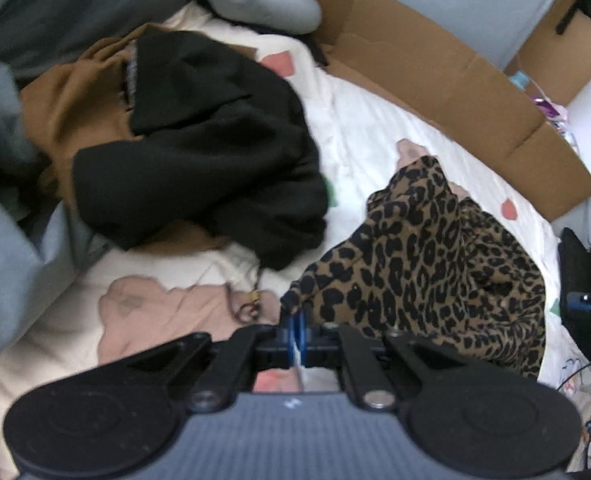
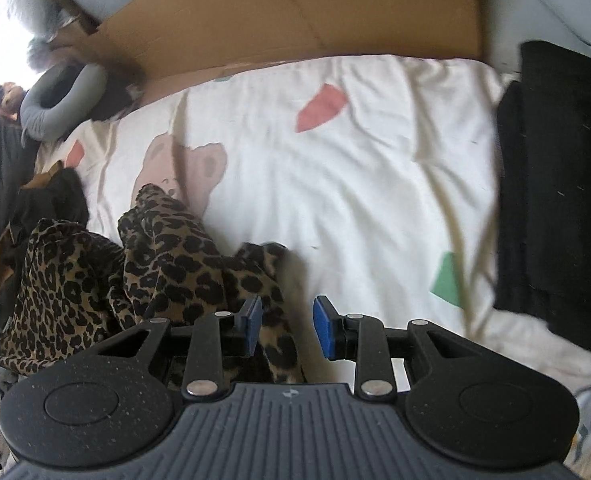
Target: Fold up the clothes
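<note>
Looking along the left claw (image 1: 296, 334), we saw its blue pads pressed together on a corner of the leopard-print garment (image 1: 427, 264), the fabric pinched at the tips. That garment lay rumpled on the bed (image 1: 359, 120), spreading away to the right of the claw over a white sheet printed with pink, red and green shapes. Farther up the bed, to the left, a black garment (image 1: 215, 160) sat heaped on top of a brown one (image 1: 67, 112), well apart from the leopard print. A flattened cardboard sheet (image 1: 435, 64) stood along the far edge of the bed against the wall, and a grey cushion (image 1: 263, 4) rested near its end.

From the right side, we found the right claw (image 2: 287, 328) with its pads apart. A fold of the same leopard-print garment (image 2: 167, 264) passed beside the left pad and partly into the gap, but neither pad pressed on it. A black cloth (image 2: 555, 184) lay flat at the bed's right end.
</note>
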